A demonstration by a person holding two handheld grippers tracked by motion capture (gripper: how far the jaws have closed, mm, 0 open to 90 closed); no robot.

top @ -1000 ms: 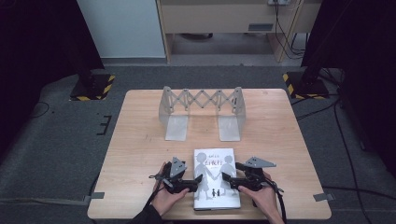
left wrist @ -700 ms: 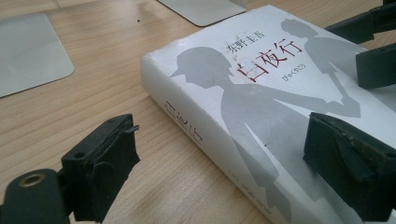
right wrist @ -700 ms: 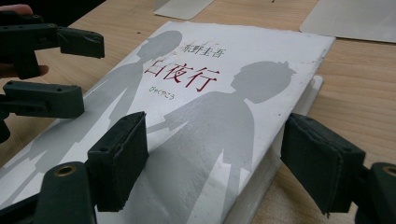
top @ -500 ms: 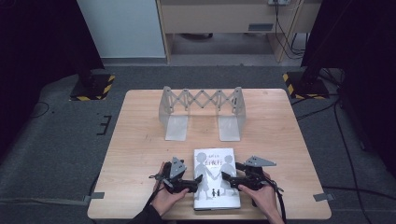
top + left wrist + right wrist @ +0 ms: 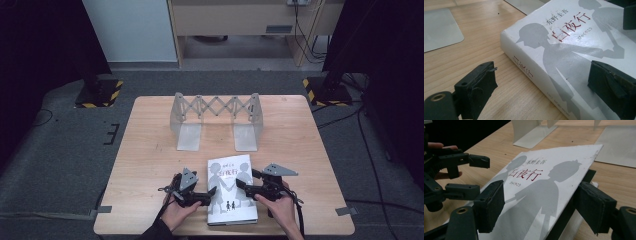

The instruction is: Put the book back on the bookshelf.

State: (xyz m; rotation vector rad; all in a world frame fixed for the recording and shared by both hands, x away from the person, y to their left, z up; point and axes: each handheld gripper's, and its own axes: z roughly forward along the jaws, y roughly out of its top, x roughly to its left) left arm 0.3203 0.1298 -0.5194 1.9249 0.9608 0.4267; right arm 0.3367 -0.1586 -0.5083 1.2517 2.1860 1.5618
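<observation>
Even overhead light, dark surroundings

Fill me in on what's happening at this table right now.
A person holds a gripper in each hand at the near edge of a wooden table, working on a white paperback book. The right gripper has its open fingers astride the raised front cover, which tilts up off the pages. The left gripper sits open at the book's spine side, one finger over the cover. A metal expandable book rack stands beyond, with nothing in it.
</observation>
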